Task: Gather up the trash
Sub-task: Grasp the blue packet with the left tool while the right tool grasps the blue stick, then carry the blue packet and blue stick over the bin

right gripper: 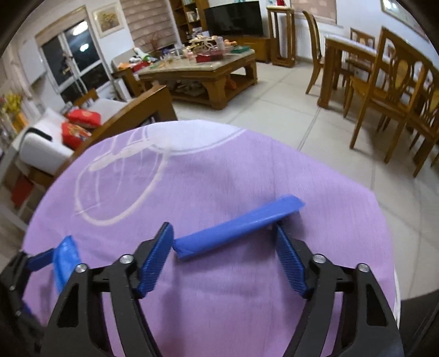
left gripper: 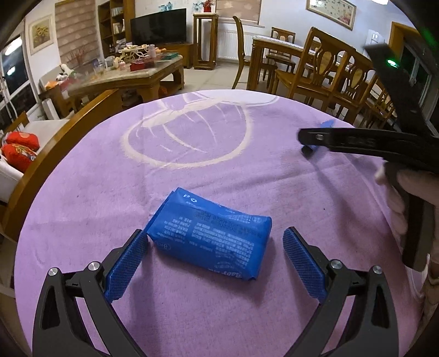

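The left gripper [left gripper: 215,261] hung low over the worktop [left gripper: 192,170], which was draped in a purple cloth with a pale looping pattern. Its jaws stood spread on either side of a blue packet [left gripper: 208,239] printed with small white text, lying flat on the cloth. The left pad [left gripper: 126,266] sat just at the packet's end, while the right pad [left gripper: 303,266] stood clear of it.

The right gripper [right gripper: 223,258] pointed down at a long blue wrapper [right gripper: 238,228] lying aslant on the same cloth near the worktop's far edge. Its jaws were open about the wrapper, one pad near each end; whether either pad touched it could not be told.

In the left wrist view the right gripper reached in from the right, held in a gloved hand [left gripper: 397,192]. Beyond the worktop stood a cluttered coffee table [right gripper: 203,71], wooden dining chairs [right gripper: 389,90] and a dark television [left gripper: 157,26].
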Motion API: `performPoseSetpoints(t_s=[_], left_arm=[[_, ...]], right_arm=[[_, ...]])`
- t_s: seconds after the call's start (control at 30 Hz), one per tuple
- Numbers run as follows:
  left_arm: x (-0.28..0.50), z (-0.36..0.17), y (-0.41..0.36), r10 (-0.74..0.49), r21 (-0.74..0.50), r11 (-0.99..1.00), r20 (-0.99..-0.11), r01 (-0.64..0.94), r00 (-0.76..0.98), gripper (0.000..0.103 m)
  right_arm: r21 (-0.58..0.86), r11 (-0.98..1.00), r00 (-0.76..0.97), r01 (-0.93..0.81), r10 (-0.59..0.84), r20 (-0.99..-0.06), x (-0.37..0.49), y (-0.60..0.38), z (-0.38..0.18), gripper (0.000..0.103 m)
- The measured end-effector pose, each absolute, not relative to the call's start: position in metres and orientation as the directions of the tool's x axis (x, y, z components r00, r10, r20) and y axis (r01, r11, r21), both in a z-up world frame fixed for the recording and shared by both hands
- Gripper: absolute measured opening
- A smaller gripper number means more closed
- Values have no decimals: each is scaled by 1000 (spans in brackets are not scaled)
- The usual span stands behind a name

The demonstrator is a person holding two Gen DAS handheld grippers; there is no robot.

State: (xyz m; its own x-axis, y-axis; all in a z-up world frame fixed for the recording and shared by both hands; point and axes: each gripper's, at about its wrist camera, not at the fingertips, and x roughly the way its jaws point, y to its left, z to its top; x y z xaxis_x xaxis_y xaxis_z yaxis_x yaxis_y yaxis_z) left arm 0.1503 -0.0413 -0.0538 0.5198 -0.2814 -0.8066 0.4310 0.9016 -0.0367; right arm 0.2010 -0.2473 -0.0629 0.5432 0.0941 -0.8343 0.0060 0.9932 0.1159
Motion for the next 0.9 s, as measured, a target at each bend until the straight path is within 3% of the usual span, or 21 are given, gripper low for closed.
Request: performPoseSetpoints(t_s=[0.07,0.13,0.17,0.2,0.23,0.33,0.53,0.9], left_arm=[[149,-53,-44,-283,-24,896,-801,444,528,84],[148,-53,-46,-283,-12,891,-796,454,535,82],[147,-52,-46,-290,-14,888,-795,460,534,80],[146,-52,-46,-296,-17,885,-793,465,533,80],[148,-52,-46,-299,-20,884,-791,467,533,78],[148,-51,-44,-318,-38,881,-784,471,533,74],[147,-45,-38,-376,-93,872,-756,481,535,71],[109,-13,-67,-486,-99,817,-647,568,587,70]], right_arm=[[44,999,554,-20,47,-831,209,-238,-67,51],[2,998,570,-60,36,-821,209,-230,-69,30],[6,997,572,-73,47,-819,209,-228,-71,26],[6,996,574,-85,54,-817,209,-227,-71,11],[8,995,575,-95,62,-815,208,-226,-72,8],[31,993,576,-114,91,-812,204,-227,-72,6],[219,965,573,-144,262,-777,170,-241,-56,5],[416,892,719,-176,405,-565,32,-278,6,5]])
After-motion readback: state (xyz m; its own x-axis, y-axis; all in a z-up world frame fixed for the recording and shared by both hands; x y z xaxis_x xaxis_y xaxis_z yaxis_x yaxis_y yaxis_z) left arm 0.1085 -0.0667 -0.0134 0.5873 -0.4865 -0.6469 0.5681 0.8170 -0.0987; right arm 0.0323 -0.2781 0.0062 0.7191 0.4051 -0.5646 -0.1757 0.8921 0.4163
